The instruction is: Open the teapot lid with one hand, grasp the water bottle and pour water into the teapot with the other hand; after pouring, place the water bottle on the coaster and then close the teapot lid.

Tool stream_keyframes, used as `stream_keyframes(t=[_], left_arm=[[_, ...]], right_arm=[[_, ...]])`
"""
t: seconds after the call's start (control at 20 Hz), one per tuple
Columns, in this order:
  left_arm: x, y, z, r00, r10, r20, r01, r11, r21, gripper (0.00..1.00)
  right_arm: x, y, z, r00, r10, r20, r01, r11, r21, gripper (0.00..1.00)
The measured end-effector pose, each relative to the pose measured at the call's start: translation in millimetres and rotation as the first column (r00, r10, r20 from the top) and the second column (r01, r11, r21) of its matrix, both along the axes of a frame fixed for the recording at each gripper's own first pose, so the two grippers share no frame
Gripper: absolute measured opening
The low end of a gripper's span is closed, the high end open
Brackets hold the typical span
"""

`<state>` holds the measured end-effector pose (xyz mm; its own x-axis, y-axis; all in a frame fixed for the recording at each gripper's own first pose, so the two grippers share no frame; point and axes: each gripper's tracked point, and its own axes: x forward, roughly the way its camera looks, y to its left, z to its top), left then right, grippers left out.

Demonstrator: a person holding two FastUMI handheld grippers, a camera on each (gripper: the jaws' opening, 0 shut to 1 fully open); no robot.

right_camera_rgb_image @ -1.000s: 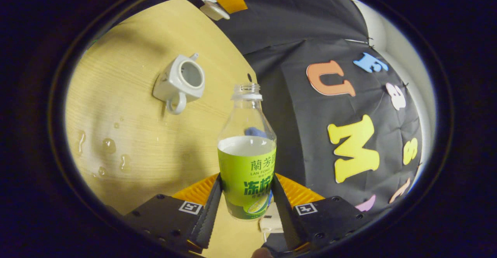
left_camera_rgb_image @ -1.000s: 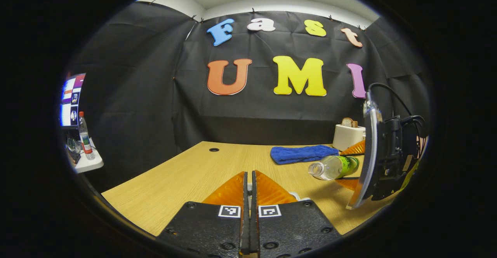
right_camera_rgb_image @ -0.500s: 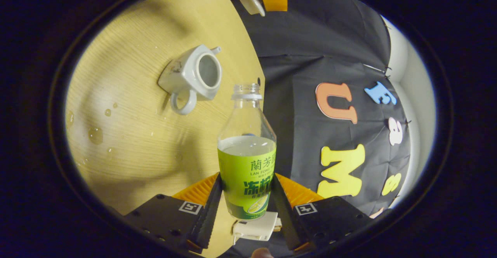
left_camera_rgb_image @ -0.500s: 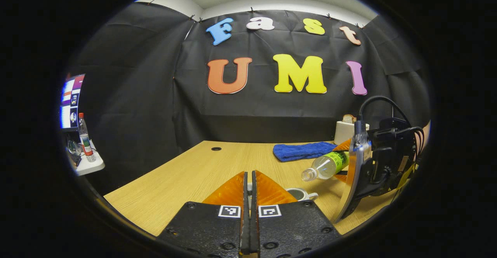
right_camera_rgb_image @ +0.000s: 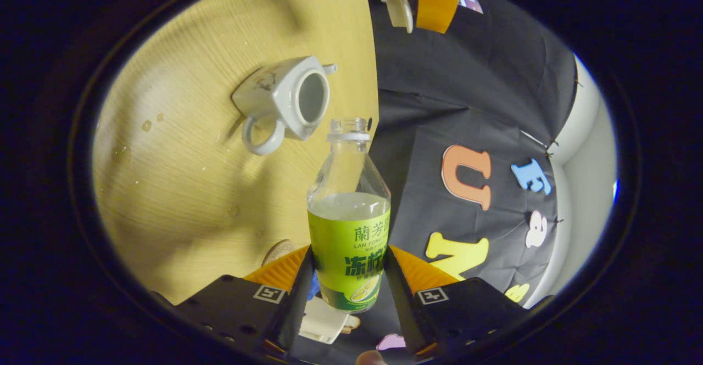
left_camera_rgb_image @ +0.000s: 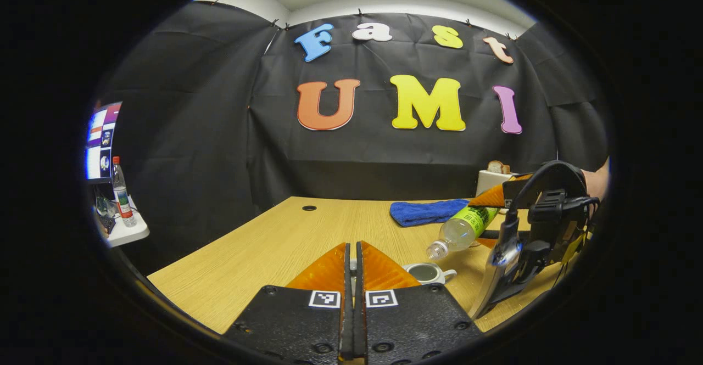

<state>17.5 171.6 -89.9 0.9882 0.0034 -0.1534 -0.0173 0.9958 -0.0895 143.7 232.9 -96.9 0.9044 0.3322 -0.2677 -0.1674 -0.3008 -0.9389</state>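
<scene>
A white teapot (left_camera_rgb_image: pixel 425 272) stands open on the wooden table (left_camera_rgb_image: pixel 263 244); in the right gripper view the teapot (right_camera_rgb_image: pixel 285 99) shows its empty mouth and handle. My right gripper (right_camera_rgb_image: pixel 349 266) is shut on a green-labelled water bottle (right_camera_rgb_image: pixel 349 233), uncapped and part full. In the left gripper view the bottle (left_camera_rgb_image: pixel 461 228) tilts mouth-down just above and right of the teapot, held by the right gripper (left_camera_rgb_image: pixel 484 219). My left gripper (left_camera_rgb_image: pixel 354 266) is shut; in the right gripper view the left gripper (right_camera_rgb_image: pixel 417 3) holds the white teapot lid (right_camera_rgb_image: pixel 400 11) above the table. A round coaster (right_camera_rgb_image: pixel 277 251) peeks beside the right fingers.
A blue cloth (left_camera_rgb_image: pixel 425 211) and a white toaster (left_camera_rgb_image: pixel 494 179) with bread lie at the table's back right. Water drops (right_camera_rgb_image: pixel 145 126) dot the table (right_camera_rgb_image: pixel 181 189) left of the teapot. A side shelf (left_camera_rgb_image: pixel 123 233) with a bottle and a monitor (left_camera_rgb_image: pixel 101 140) stands far left.
The right gripper has tipped the bottle further, lowering its mouth toward the teapot. In the right gripper view the teapot has drawn closer to the bottle's mouth. The left gripper stayed nearly still.
</scene>
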Motion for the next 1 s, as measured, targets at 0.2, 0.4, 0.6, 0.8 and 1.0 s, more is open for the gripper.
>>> stream_keyframes(t=[0.2, 0.4, 0.6, 0.8, 1.0], left_arm=[[0, 4, -4, 1.0, 0.003, -0.007, -0.003, 1.0, -0.001, 0.02], [-2, 3, -5, 1.0, -0.001, -0.012, 0.001, 1.0, -0.002, 0.02], [-1, 1, -4, 1.0, -0.009, -0.009, 0.009, 1.0, -0.002, 0.02], [-1, 1, -5, 1.0, -0.011, -0.011, 0.011, 1.0, -0.002, 0.02], [-2, 0, -6, 1.0, -0.011, -0.014, 0.011, 1.0, -0.003, 0.02]], right_arm=[[-3, 6, 5, 0.999, 0.032, 0.032, -0.031, 0.999, -0.043, 0.72], [-5, 10, 11, 0.996, 0.058, 0.063, -0.053, 0.995, -0.087, 0.72], [-6, 11, 14, 0.994, 0.071, 0.088, -0.061, 0.992, -0.114, 0.72], [-6, 13, 18, 0.989, 0.091, 0.115, -0.076, 0.989, -0.13, 0.72], [-9, 16, 21, 0.986, 0.105, 0.133, -0.085, 0.986, -0.146, 0.72]])
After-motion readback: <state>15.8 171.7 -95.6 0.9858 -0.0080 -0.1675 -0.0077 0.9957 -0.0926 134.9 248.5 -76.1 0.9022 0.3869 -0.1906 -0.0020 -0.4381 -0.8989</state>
